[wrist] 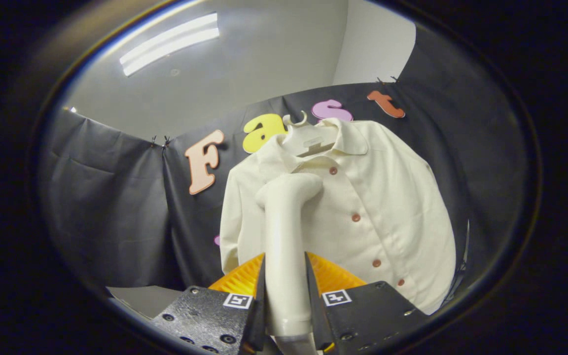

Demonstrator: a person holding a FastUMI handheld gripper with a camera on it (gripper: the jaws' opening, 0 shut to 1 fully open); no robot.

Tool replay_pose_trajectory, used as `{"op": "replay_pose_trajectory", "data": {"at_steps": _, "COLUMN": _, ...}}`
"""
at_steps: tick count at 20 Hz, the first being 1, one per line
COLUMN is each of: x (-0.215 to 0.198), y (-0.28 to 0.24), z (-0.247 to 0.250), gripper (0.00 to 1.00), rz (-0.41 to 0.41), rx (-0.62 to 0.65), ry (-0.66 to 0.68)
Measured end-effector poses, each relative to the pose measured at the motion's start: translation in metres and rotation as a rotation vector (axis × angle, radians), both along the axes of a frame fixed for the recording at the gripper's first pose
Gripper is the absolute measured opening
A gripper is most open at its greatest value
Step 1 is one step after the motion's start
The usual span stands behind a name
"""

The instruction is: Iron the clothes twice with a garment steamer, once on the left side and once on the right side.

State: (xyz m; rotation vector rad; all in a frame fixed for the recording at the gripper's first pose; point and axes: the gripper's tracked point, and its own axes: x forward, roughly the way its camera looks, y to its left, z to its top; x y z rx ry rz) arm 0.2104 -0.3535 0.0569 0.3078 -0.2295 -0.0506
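My tongs (284,301) grip the steamer (286,231) handle between both fingers. The shirt (363,207) hangs just beyond, the steamer head near its collar. I should keep the head flat and go down slowly on one side.

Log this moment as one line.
tongs: shut on steamer | steamer head: at shirt near collar | shirt: on hanger, buttoned

Cam on tool (285,296), looks fwd, tilted up, near shirt (363,197).
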Motion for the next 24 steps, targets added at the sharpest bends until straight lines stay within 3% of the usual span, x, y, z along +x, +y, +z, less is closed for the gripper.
{"op": "replay_pose_trajectory", "data": {"at_steps": 7, "x": 0.001, "y": 0.004, "z": -0.031, "gripper": 0.37, "rz": 0.015, "rx": -0.026, "ry": 0.037}}
{"op": "replay_pose_trajectory", "data": {"at_steps": 16, "x": -0.023, "y": 0.000, "z": -0.123, "gripper": 0.37, "rz": 0.051, "rx": 0.099, "ry": 0.081}}
{"op": "replay_pose_trajectory", "data": {"at_steps": 24, "x": -0.048, "y": 0.004, "z": -0.193, "gripper": 0.37, "rz": 0.069, "rx": 0.084, "ry": 0.170}}
